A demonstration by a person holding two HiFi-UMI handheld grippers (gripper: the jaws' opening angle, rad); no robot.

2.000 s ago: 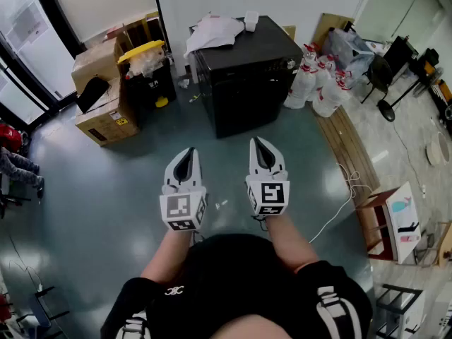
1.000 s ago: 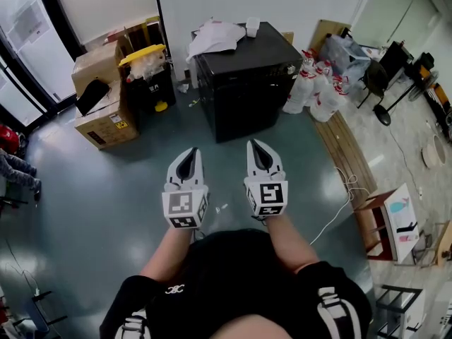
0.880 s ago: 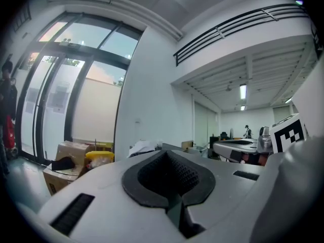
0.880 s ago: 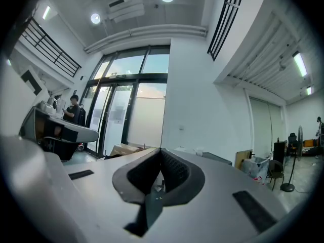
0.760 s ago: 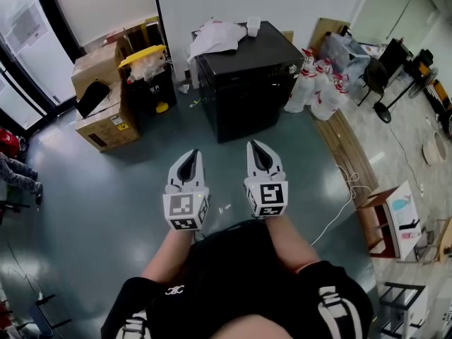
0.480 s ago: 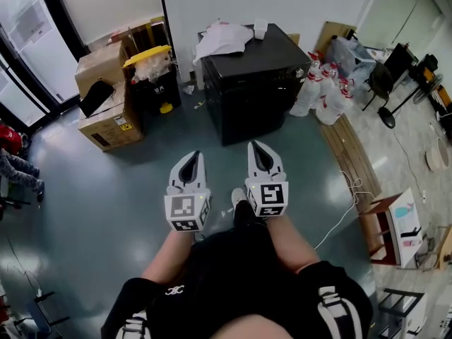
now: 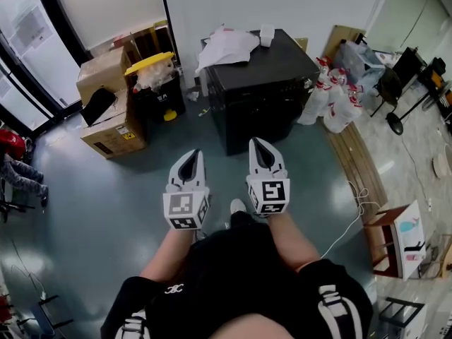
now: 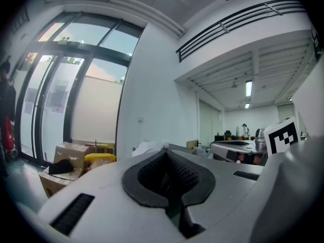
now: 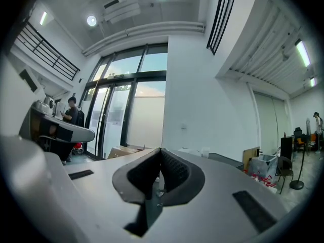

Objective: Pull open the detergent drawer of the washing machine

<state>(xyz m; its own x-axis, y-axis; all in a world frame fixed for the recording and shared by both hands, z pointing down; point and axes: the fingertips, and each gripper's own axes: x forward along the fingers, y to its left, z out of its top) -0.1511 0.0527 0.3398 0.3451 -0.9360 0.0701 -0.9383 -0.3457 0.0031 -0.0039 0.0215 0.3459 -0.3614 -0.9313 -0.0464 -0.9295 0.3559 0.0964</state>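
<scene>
– Jaws, how do they stand?
– Pressed together and empty on both the left gripper and the right gripper. They are held level, side by side before the person's chest, probably just carried toward the job.
– And the washing machine?
– Black, ahead by the white wall, well apart from both. Its detergent drawer can't be made out; a white cloth lies on top.

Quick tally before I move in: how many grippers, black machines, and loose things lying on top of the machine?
Grippers: 2 (left gripper, right gripper)
Black washing machine: 1
White cloth on its top: 1
Small white object on its top: 1
Total: 5
</scene>
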